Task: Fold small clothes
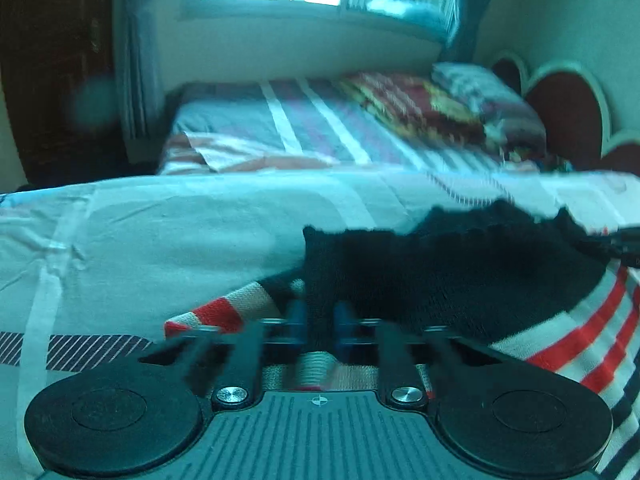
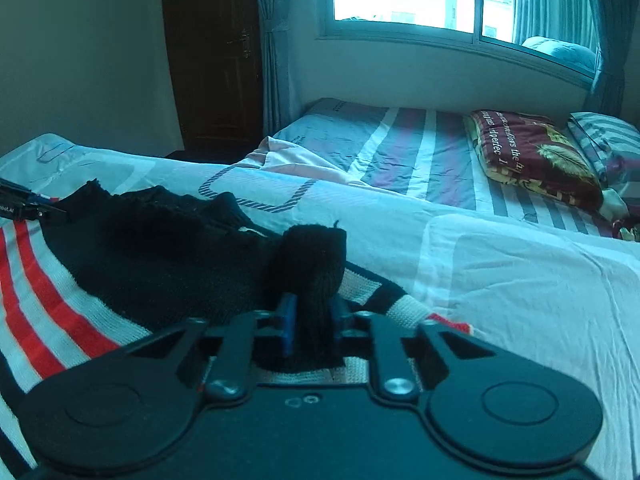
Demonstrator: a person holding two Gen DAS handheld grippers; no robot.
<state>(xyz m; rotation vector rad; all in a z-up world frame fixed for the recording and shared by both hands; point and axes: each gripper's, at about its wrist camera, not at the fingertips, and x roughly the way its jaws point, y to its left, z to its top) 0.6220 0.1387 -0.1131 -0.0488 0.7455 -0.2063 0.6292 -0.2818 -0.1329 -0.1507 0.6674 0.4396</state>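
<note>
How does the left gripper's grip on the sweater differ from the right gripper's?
The left gripper pinches a flat black edge of the sweater; the right gripper pinches a bunched black fold that stands up above its pads. The left view is blurred, the right sharp. Both are shut on black knit.

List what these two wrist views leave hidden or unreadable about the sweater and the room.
- Striped sweater: its lower part runs off the bottom and right edges of the left wrist view.
- Fabric under the left gripper: covered by the gripper body.
- Right gripper: the black knit bunched between its fingers hides which part it pinches.
- Folded blanket: its lettering reads only in part; motion-blurred in the left view.
- Door: too dark for detail.
</note>
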